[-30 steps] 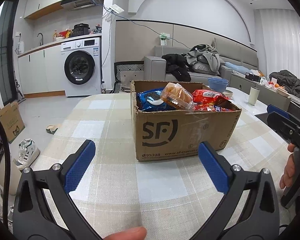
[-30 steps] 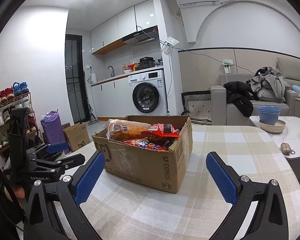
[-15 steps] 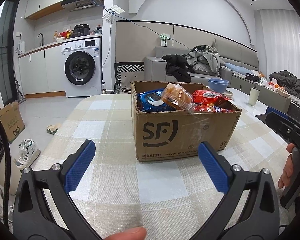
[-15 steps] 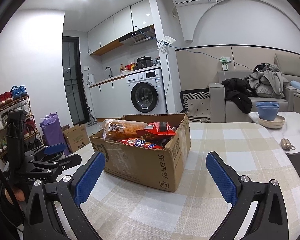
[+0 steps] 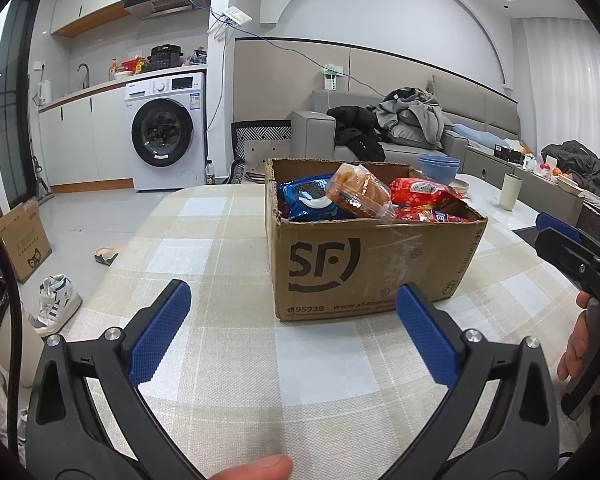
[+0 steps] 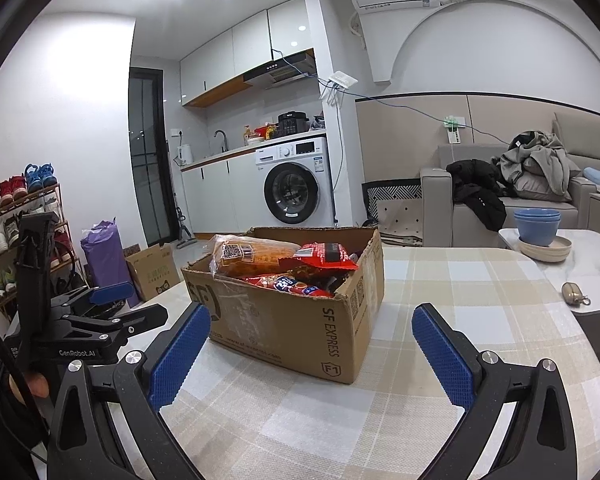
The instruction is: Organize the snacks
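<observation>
Open brown corrugated cardboard box (image 5: 374,258) printed "SF", standing on a beige-and-white checked tablecloth (image 5: 228,364), heaped with snacks: blue glossy cookie packet (image 5: 306,200) at its left, clear-wrapped golden bread loaf (image 5: 356,190) tilted across the middle, red crinkled snack bags (image 5: 420,194) to the right. Left gripper (image 5: 292,328) hovering low over the cloth just short of the box, blue ribbed pads spread wide, holding nothing. Right gripper (image 6: 311,344) likewise near the box corner, fingers splayed apart and empty. Beyond, stacked blue bowls (image 6: 537,226) on a cream plate, white front-loading washing machine (image 5: 166,136), grey sofa (image 5: 416,140) piled with clothes.
</observation>
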The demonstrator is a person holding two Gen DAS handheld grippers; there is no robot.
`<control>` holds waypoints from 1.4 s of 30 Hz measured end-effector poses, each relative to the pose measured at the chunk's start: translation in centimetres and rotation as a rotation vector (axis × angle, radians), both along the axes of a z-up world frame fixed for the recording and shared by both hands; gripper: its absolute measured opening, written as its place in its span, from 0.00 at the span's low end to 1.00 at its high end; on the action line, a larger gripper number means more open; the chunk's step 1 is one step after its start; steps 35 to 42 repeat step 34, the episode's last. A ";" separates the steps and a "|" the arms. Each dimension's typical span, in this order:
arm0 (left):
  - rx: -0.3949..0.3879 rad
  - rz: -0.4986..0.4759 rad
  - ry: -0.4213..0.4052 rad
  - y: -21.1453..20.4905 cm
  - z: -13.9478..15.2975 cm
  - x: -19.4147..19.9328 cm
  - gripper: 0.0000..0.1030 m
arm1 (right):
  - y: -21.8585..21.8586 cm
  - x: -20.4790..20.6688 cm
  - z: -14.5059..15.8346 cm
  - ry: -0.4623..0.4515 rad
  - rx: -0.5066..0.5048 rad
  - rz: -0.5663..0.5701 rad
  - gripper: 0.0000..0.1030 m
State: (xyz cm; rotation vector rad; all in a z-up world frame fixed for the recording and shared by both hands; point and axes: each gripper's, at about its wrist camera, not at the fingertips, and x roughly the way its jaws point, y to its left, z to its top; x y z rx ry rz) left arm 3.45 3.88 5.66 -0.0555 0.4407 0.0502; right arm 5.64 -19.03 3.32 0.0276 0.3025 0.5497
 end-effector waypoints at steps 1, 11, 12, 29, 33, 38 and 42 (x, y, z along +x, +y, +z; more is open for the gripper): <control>-0.001 0.001 0.001 0.0 0.0 0.0 1.00 | 0.0 0.0 0.0 0.000 0.000 0.000 1.00; -0.002 0.000 0.002 0.0 0.0 0.0 1.00 | 0.2 -0.1 -0.1 -0.003 -0.006 0.004 1.00; -0.001 0.001 0.002 0.1 0.0 0.0 1.00 | 0.2 -0.1 -0.1 -0.003 -0.006 0.004 1.00; -0.002 0.000 0.000 0.1 0.1 -0.1 1.00 | 0.2 -0.2 -0.1 -0.003 -0.008 0.005 1.00; -0.003 0.000 0.003 0.1 0.1 0.0 1.00 | 0.3 -0.2 -0.1 -0.003 -0.008 0.005 1.00; -0.002 0.000 0.004 0.1 0.1 0.0 1.00 | 0.2 -0.2 -0.1 -0.003 -0.008 0.005 1.00; -0.002 0.000 0.004 0.1 0.1 0.0 1.00 | 0.2 -0.2 -0.1 -0.003 -0.008 0.005 1.00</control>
